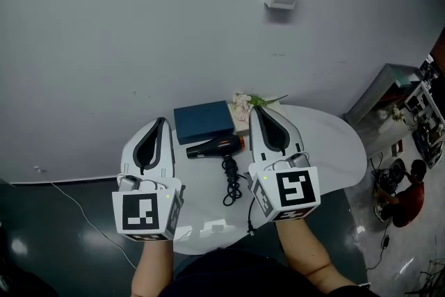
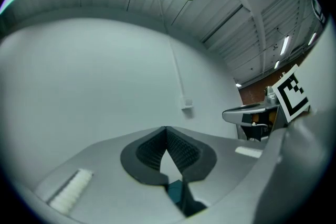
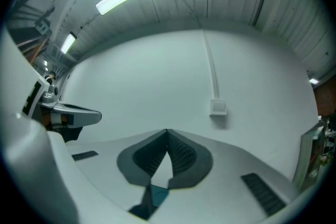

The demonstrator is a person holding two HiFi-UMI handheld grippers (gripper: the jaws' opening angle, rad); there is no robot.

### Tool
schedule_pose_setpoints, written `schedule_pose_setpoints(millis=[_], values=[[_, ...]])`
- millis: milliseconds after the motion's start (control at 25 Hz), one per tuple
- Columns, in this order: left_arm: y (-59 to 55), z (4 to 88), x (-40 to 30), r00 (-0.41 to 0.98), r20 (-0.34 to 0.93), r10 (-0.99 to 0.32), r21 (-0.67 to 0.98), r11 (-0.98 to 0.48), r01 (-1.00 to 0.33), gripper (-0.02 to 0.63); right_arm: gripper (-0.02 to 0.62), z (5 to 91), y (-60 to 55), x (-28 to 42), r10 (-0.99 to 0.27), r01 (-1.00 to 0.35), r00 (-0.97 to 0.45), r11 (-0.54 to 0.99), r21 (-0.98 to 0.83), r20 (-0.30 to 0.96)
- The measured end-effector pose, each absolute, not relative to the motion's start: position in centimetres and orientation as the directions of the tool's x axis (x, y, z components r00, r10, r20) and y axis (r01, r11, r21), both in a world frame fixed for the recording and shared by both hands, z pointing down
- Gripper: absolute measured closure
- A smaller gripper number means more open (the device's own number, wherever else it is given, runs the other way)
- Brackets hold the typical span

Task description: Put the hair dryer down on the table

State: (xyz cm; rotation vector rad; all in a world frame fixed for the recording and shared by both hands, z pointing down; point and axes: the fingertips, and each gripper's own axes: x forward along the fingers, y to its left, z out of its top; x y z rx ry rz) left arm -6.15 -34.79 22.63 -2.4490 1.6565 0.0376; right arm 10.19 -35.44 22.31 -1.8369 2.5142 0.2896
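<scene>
The hair dryer (image 1: 215, 147) is seen lying on the counter (image 1: 334, 149), below and between the left gripper (image 1: 162, 123) and right gripper (image 1: 255, 111), its barrel crosswise to both; each gripper is held closed, empty; the right is judged nearer.

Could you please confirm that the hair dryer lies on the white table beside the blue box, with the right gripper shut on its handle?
Not quite: the right gripper is shut on nothing. The right gripper view shows its jaws closed tip to tip, with only bare wall beyond them. The hair dryer does lie on the white table beside the blue box.
</scene>
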Motion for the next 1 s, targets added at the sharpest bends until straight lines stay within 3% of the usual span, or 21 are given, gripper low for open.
schedule_pose_setpoints(millis=[1000], values=[[-33.2, 24.2, -5.3, 0.357, -0.09, -0.93, -0.111, -0.347, -0.931, 0.595, 0.584, 24.5, -34.4, 11.4, -0.943, -0.944, -0.319, 0.307, 0.123, -0.094]])
